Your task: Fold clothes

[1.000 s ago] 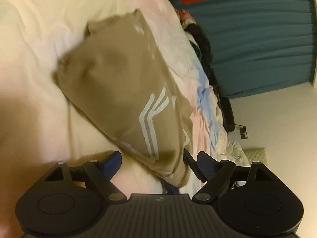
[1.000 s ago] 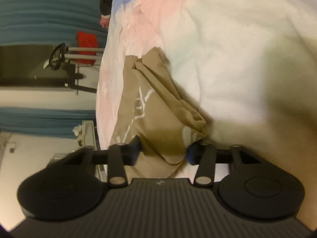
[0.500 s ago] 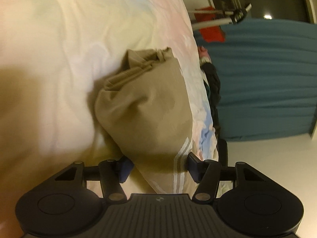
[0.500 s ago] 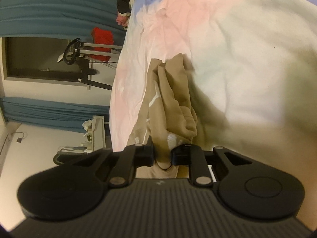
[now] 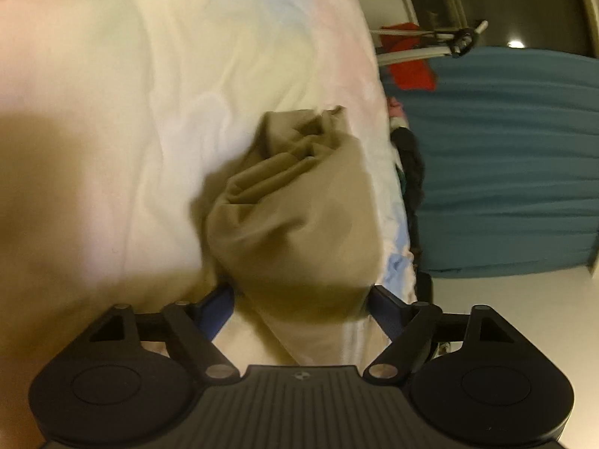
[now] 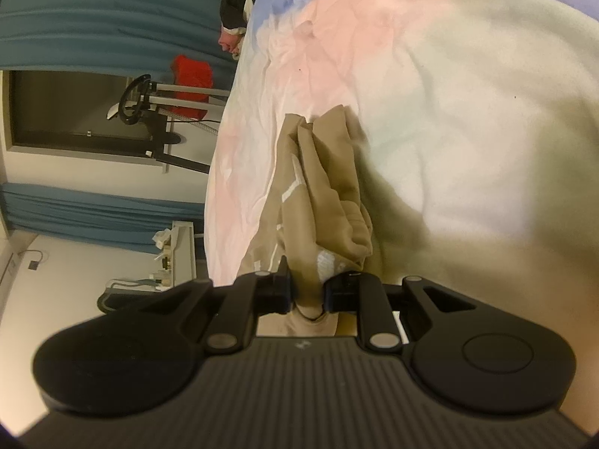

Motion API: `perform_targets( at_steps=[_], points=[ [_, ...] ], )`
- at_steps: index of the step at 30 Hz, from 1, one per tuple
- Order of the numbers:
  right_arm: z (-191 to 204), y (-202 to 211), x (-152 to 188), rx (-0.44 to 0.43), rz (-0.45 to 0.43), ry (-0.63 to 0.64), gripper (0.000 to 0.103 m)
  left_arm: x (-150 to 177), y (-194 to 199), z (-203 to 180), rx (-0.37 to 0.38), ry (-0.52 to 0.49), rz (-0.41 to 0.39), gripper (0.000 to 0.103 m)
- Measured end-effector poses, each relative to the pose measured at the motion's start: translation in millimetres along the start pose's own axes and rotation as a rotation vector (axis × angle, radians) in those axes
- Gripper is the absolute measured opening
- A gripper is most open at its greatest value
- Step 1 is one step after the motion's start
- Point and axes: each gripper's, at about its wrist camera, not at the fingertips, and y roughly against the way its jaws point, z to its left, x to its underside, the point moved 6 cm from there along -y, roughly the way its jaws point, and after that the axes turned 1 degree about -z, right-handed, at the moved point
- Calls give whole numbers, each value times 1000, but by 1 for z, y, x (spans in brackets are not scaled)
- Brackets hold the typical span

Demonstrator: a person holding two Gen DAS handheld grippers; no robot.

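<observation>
A tan garment (image 5: 299, 224) with white stripes lies bunched on the pale bedcover (image 5: 112, 131). My left gripper (image 5: 301, 301) sits at its near end. Its jaws are opening, with the bunched cloth bulging between the blue pads (image 5: 219, 305), which do not visibly press it. In the right wrist view the same tan garment (image 6: 322, 187) runs away from me in long folds. My right gripper (image 6: 307, 292) is shut on a pinched fold at its near edge.
The bed's edge (image 6: 221, 157) drops off to the left in the right wrist view. Past it are teal curtains (image 5: 505, 168), a metal rack with a red cloth (image 6: 191, 78), and dark clothes (image 5: 411, 172) piled at the bed's edge.
My left jaws narrowed around the garment, then spread wide again, and that view rolled. My right jaws shut on a fold of it and stay shut. The garment is more bunched.
</observation>
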Motion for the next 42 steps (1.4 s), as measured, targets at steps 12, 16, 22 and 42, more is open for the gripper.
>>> perform_targets(
  at_steps=[12,16,22,42],
  points=[
    [19,23,-2,-18,-1,19,17,-1,34,-32,-16,-100,-41,36],
    [39,58,-27,-54,-56,37,11,8,57,-65,-3,-111,0,32],
    [45,81,-74,-71,-100,5,9,27,50,-133,-40,-208,42,30],
    [148,89,-401,75,-606,256,8,120,-293,-427,141,-375,215,29]
  ],
)
